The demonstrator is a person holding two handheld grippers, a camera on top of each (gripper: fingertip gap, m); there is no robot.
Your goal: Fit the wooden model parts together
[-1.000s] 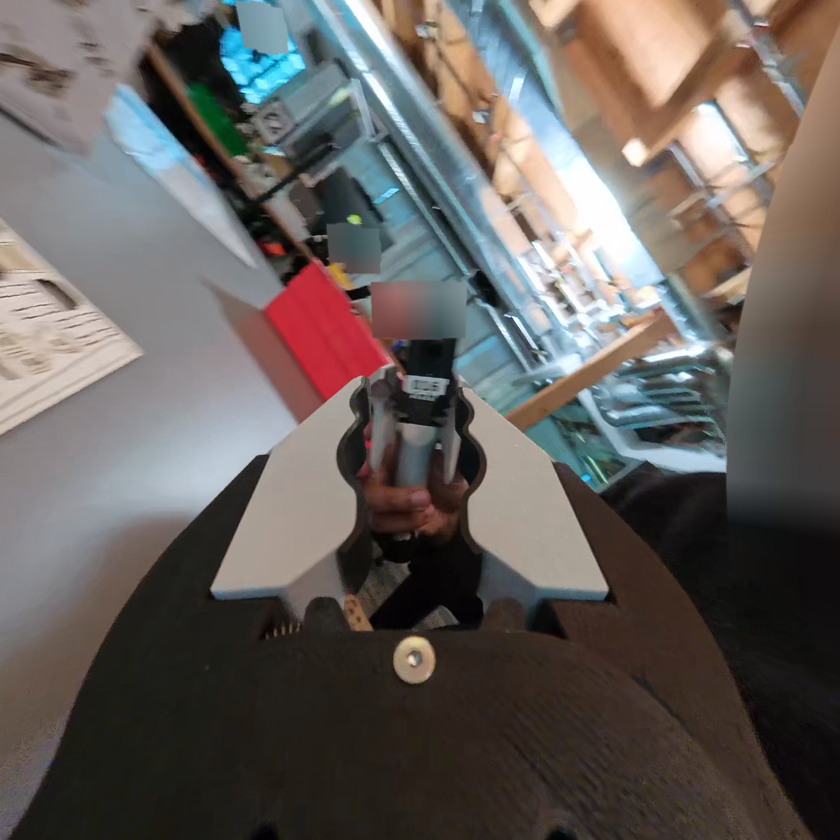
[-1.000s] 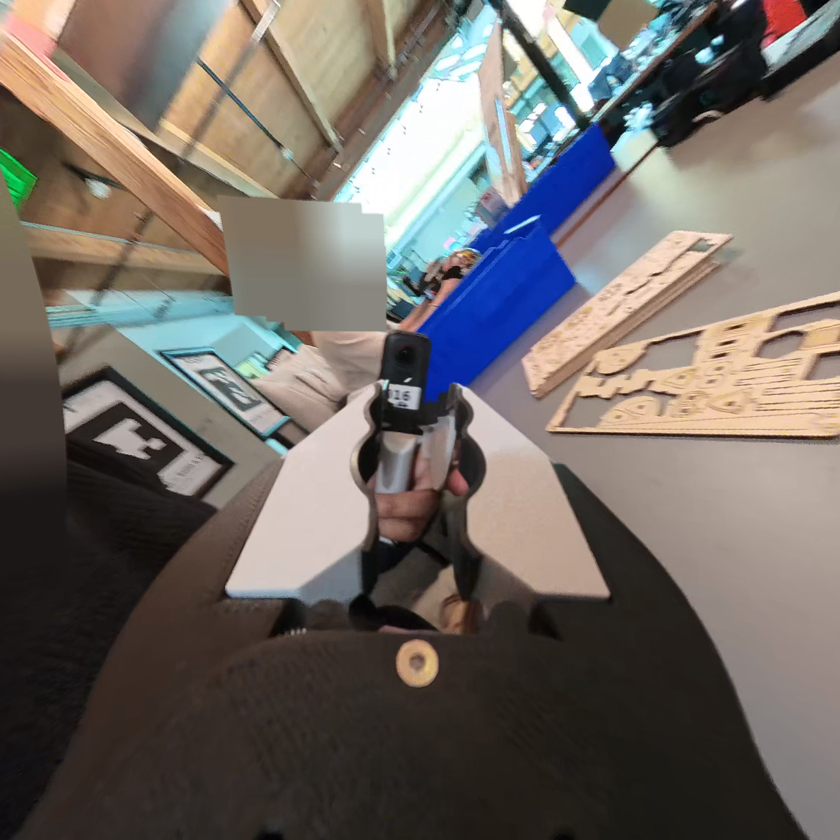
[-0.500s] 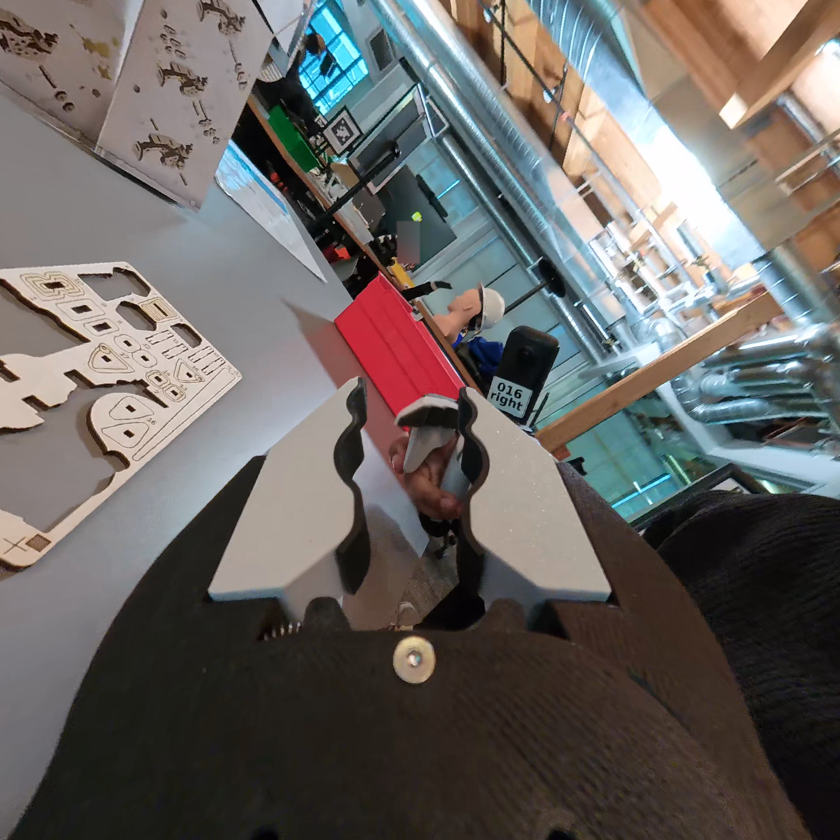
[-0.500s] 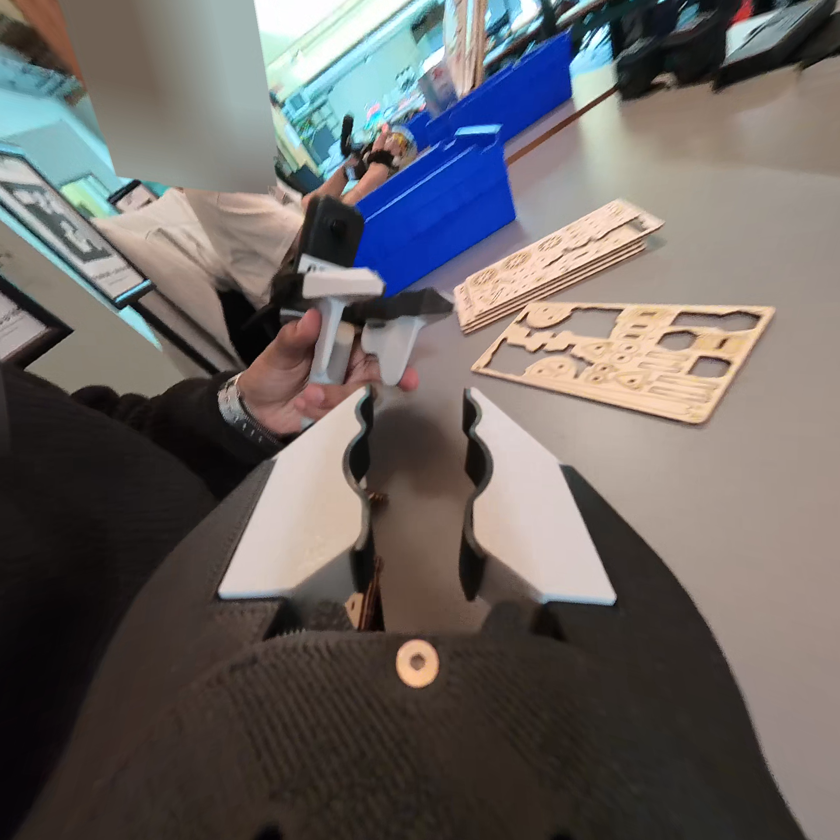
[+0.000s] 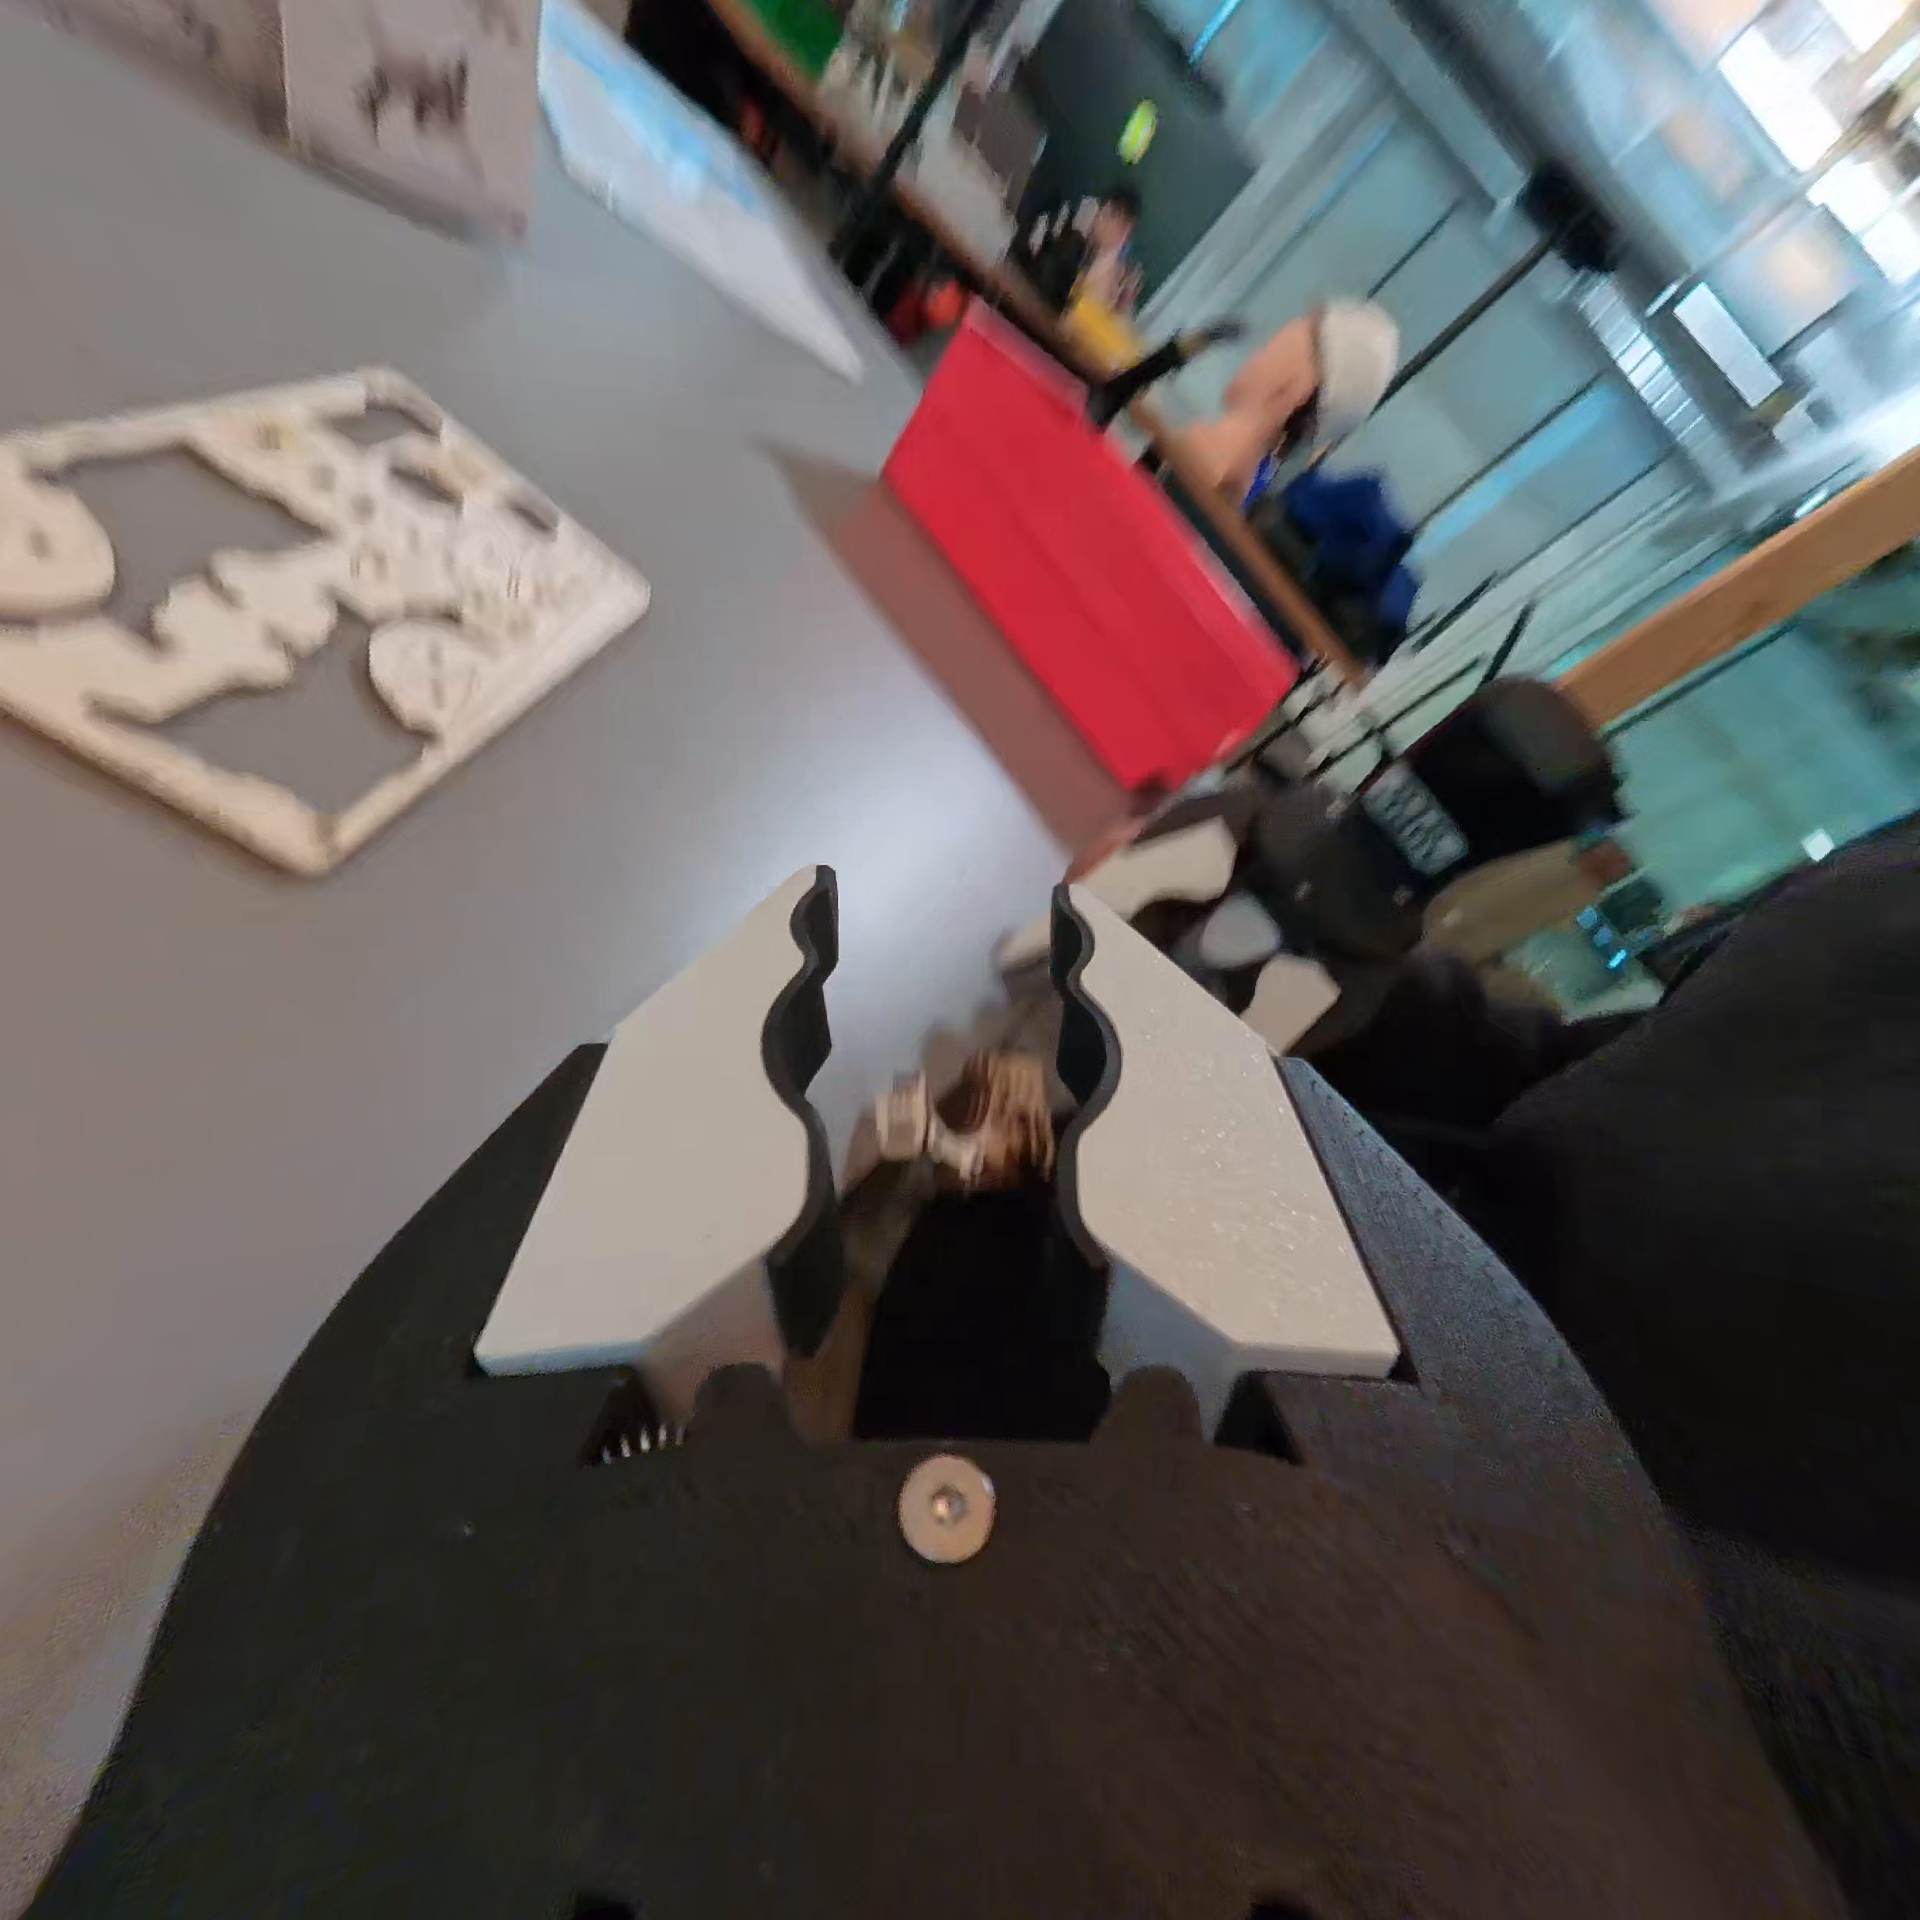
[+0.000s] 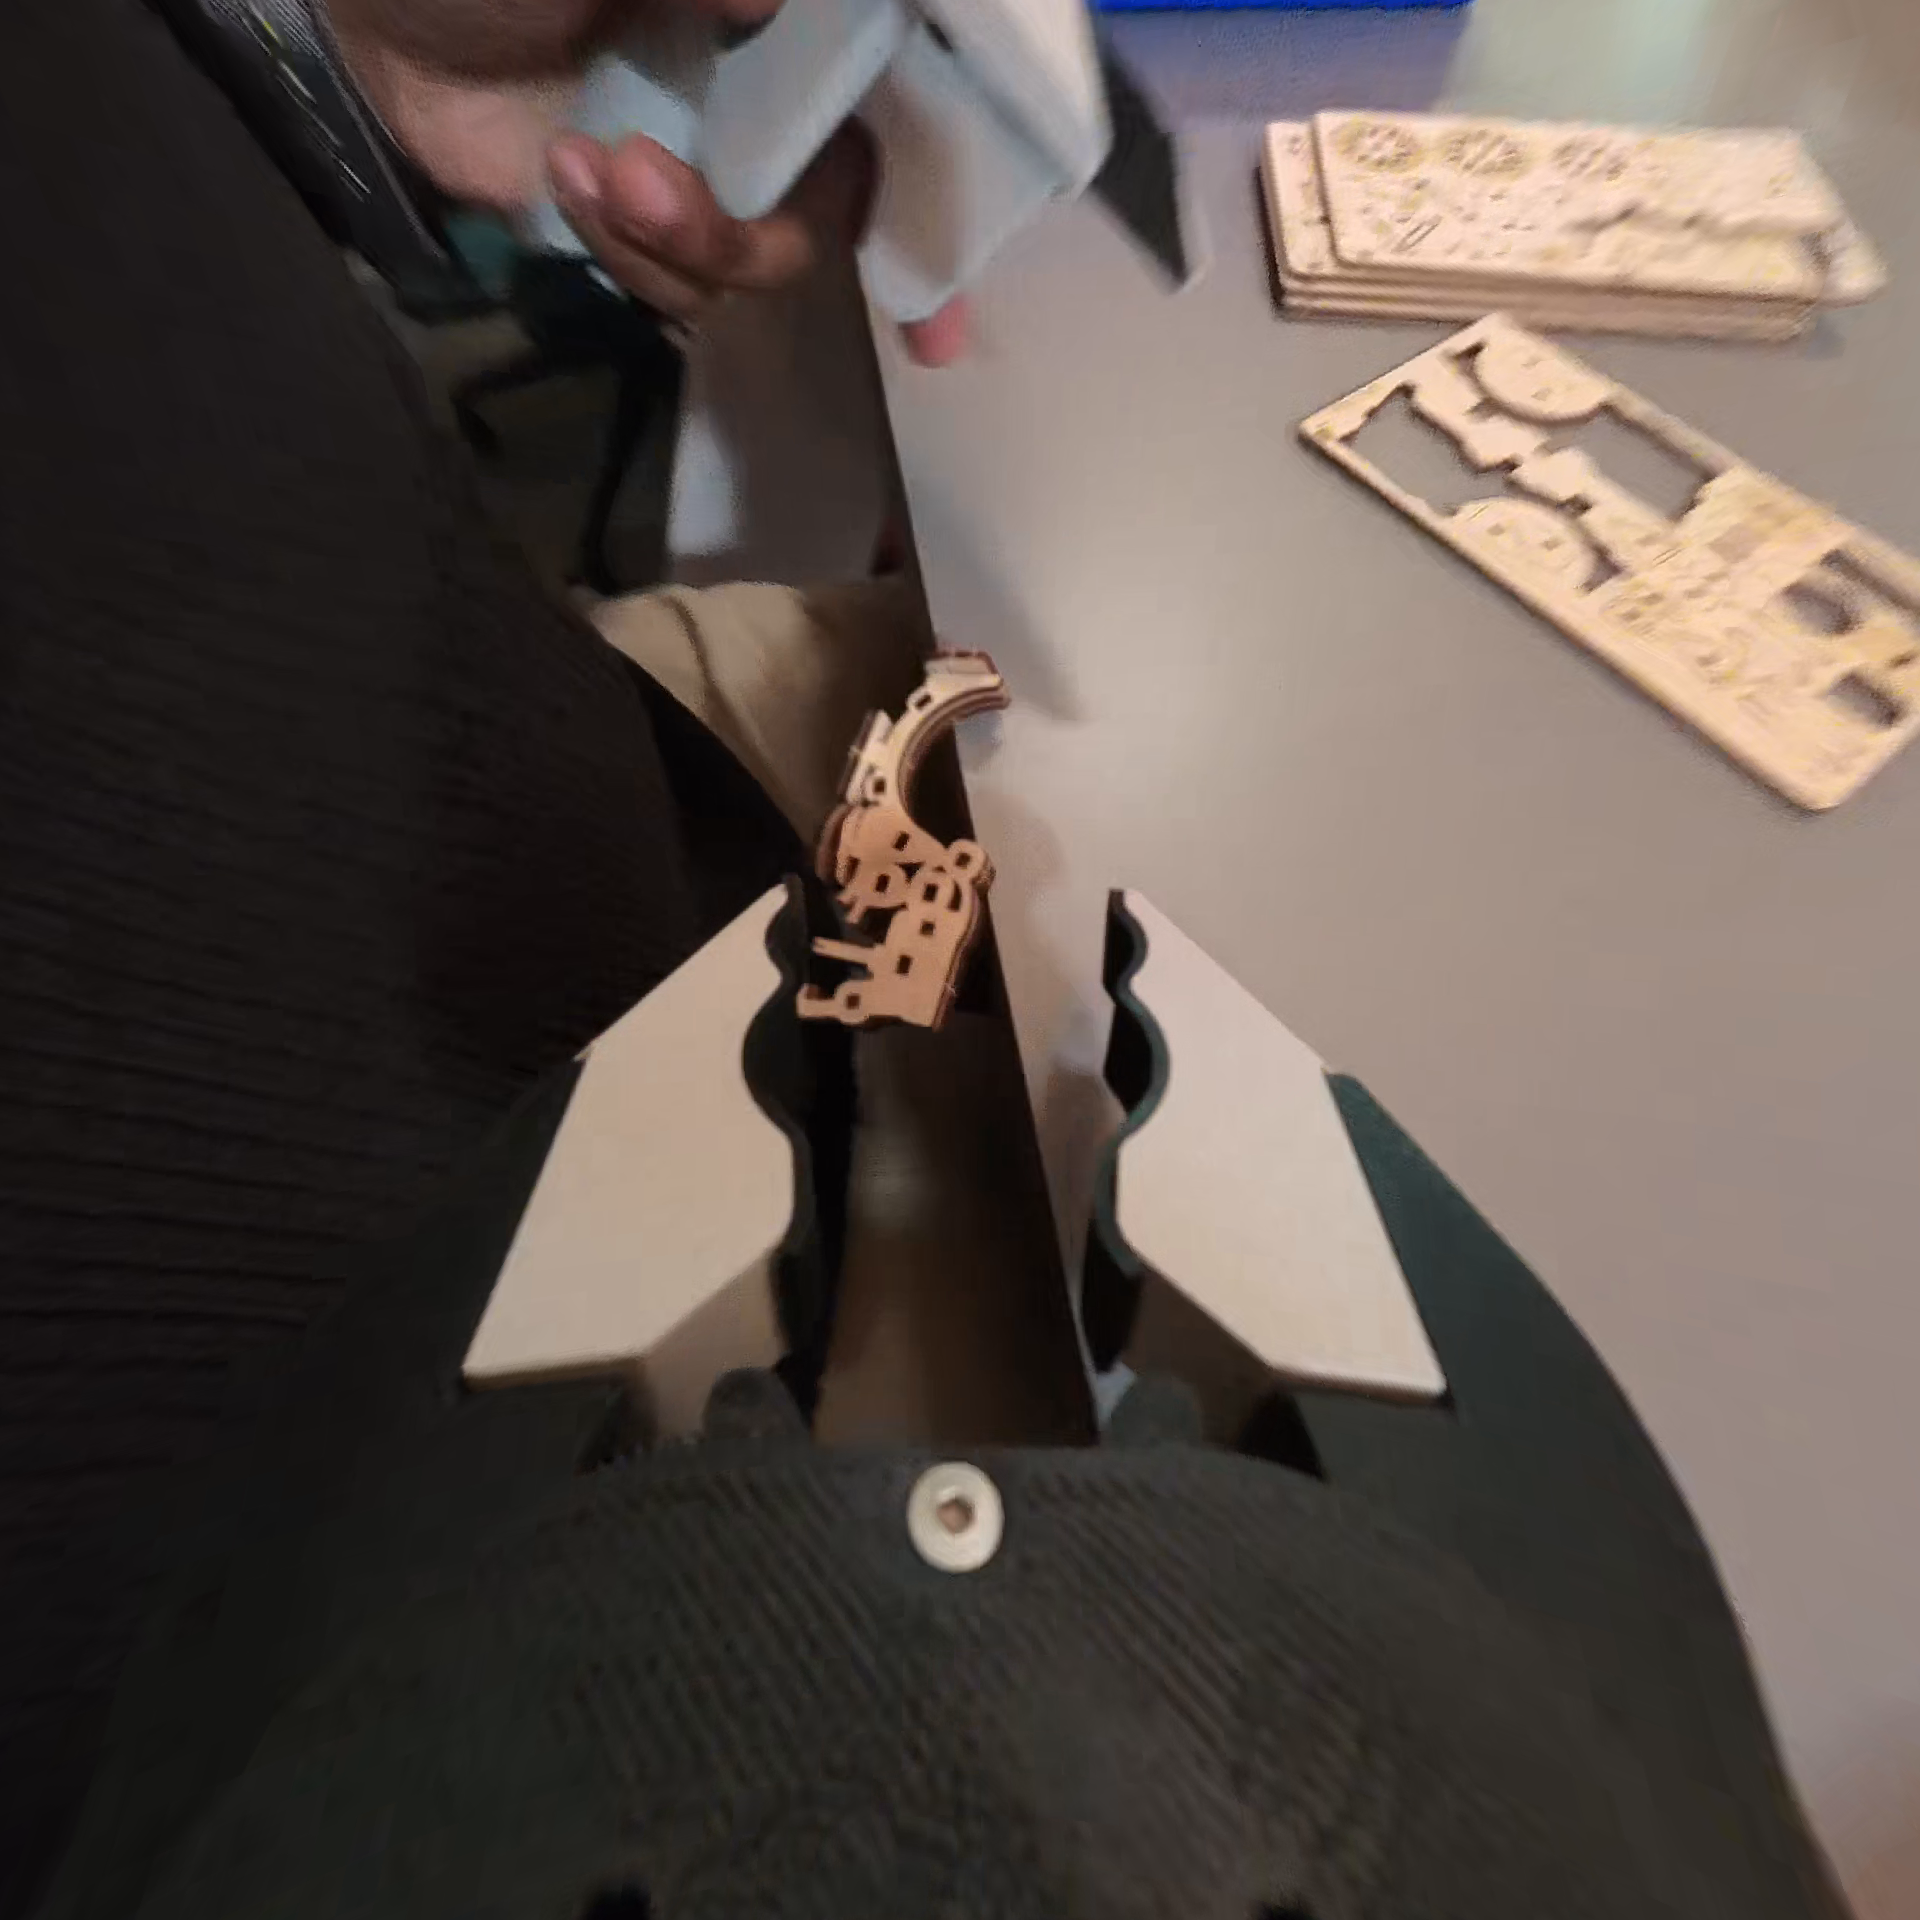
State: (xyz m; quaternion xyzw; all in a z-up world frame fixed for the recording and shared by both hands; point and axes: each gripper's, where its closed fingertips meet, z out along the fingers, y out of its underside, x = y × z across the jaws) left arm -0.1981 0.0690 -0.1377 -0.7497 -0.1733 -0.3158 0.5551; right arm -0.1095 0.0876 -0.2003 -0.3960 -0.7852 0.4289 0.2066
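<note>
In the right wrist view, a small assembly of tan wooden model parts (image 6: pixel 902 883) is at the near edge of the grey table (image 6: pixel 1351 1039), just beyond my right gripper's left fingertip. My right gripper (image 6: pixel 951 914) is open, and I cannot tell whether that finger touches the assembly. My left gripper (image 5: pixel 940 904) is open and empty. A blurred wooden piece (image 5: pixel 971 1122) shows low between its fingers, farther off. Each gripper shows in the other's view: the right one (image 5: pixel 1195 914) and the left one (image 6: pixel 914 156), held in a hand.
A cut-out wooden sheet (image 6: pixel 1621 551) lies on the table to the right, with a stack of uncut sheets (image 6: pixel 1558 229) behind it. The left wrist view shows the cut-out sheet (image 5: pixel 291 613) and a red box (image 5: pixel 1070 613). A dark sleeve (image 6: pixel 260 727) fills the left. My hands' fingertips stand some 12 cm from each other.
Both grippers have turned from facing each other down toward the table's near edge. The right gripper's jaws stand wider apart. The wooden assembly has come into view at its left fingertip.
</note>
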